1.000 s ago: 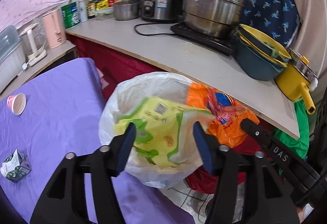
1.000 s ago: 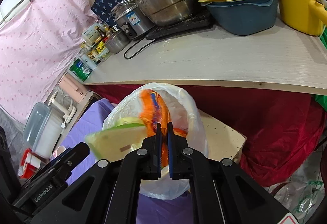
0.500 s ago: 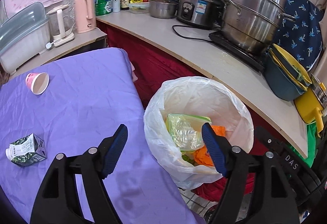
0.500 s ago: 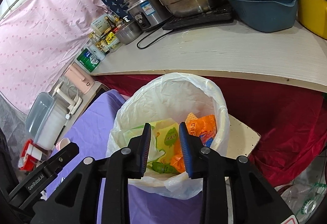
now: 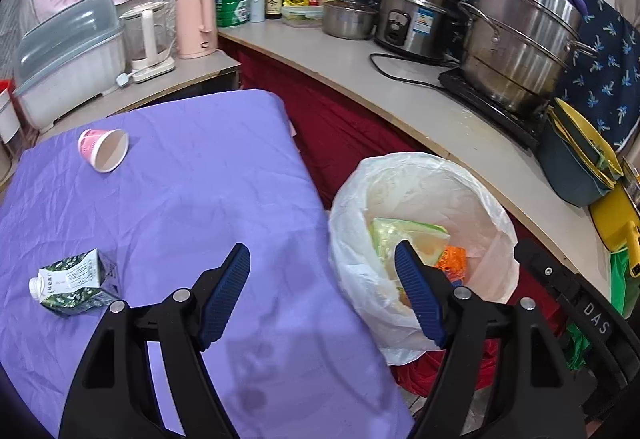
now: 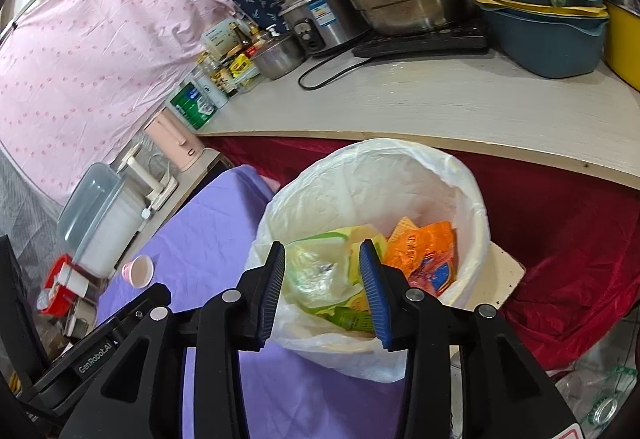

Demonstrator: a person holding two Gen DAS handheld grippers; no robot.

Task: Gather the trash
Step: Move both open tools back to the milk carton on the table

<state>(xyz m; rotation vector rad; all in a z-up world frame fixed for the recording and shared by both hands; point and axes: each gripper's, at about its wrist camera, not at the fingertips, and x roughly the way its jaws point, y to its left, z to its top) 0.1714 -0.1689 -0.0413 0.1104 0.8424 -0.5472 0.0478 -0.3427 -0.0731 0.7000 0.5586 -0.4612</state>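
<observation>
1. My right tongs [image 6: 322, 291] have just been opening, and nothing is between the blue pads now. The orange snack wrapper [image 6: 424, 259] they pinched a second ago lies in the white bin bag [image 6: 376, 175].
2. My left tongs [image 5: 322, 293] are released too, standing wide and empty. The yellow-green packet [image 6: 320, 279] that hung between them earlier rests in the bag beside the orange one.
3. So both pieces are dropped and that deposit looks done to me.
4. The left view has swung away from the bag mouth towards the purple-covered surface [image 5: 192, 199], so the next pickups are in sight.
5. Still out there: a crushed green-and-white drink carton [image 5: 74, 283] lying on its side near my left tongs, and a pink paper cup [image 5: 105, 149] tipped over further back, well apart from the carton.
6. My guess is the carton goes next, since it is nearer. It is dented and lying flat, so I would grip across its body, not the cap end.
7. The bag sits just beside the surface's edge, a short carry back.
</observation>
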